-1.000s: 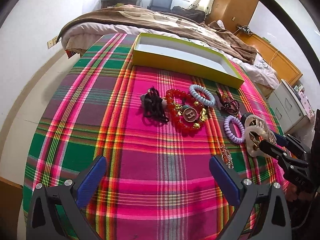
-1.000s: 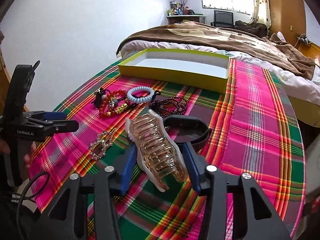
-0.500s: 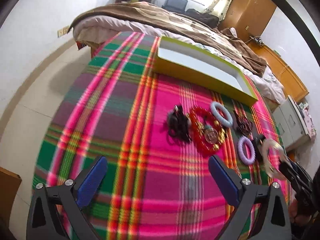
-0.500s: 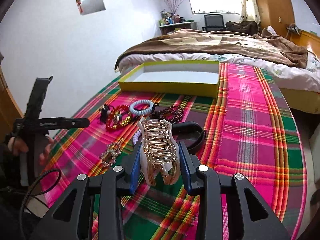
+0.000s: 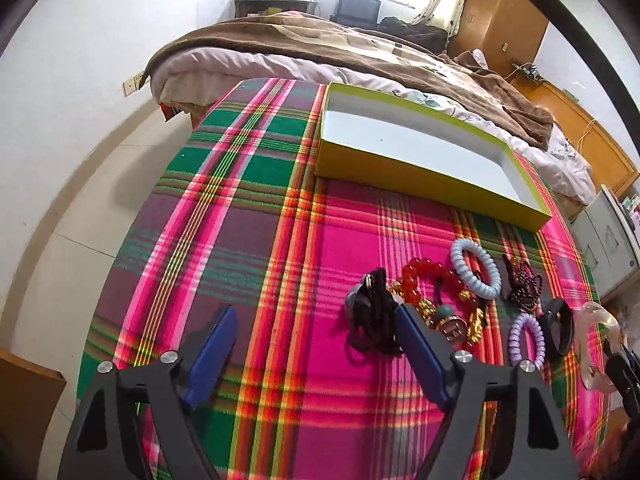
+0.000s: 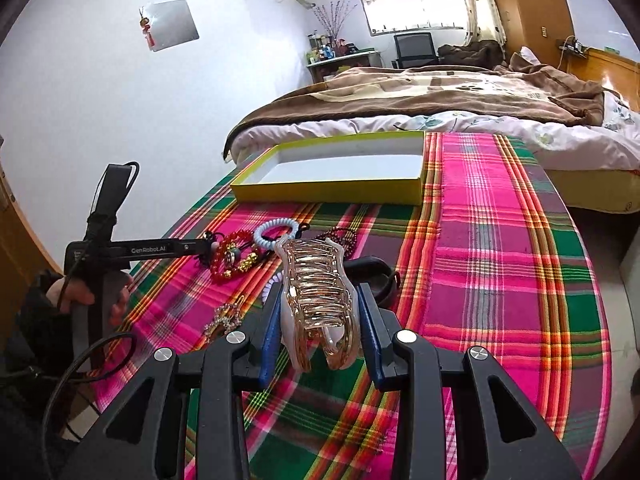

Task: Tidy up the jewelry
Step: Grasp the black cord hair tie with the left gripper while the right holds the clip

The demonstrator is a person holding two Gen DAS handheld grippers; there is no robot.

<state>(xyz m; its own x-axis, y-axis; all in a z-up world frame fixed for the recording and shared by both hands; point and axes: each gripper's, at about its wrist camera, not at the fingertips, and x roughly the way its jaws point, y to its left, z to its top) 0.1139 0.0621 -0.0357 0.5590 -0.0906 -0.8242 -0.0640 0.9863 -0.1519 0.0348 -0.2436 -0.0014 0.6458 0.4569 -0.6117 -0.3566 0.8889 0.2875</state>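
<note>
The right gripper (image 6: 320, 330) has its jaws closed on a translucent rose-gold plastic claw hair clip (image 6: 320, 300), which is held clear above the desk, covered in a pink, green and red plaid cloth (image 6: 500, 280). The left gripper (image 5: 316, 354) hangs over the cloth with its blue-padded jaws spread wide and nothing between them. Just past its right finger lies a tangle of black hair ties (image 5: 372, 320), touching a red bead bracelet with gold charms (image 5: 436, 300). Beside that are a pale blue spiral hair tie (image 5: 476, 268), a dark maroon beaded piece (image 5: 522, 284), a lilac spiral hair tie (image 5: 526, 338) and a black band (image 5: 558, 330). A small rhinestone hair pin (image 6: 224, 318) lies near the desk's front edge. At the far end, well apart from the jewelry, sits a shallow yellow-green cardboard box with a white interior (image 5: 420, 178); behind it is a bed under a brown blanket (image 6: 440, 92).
</note>
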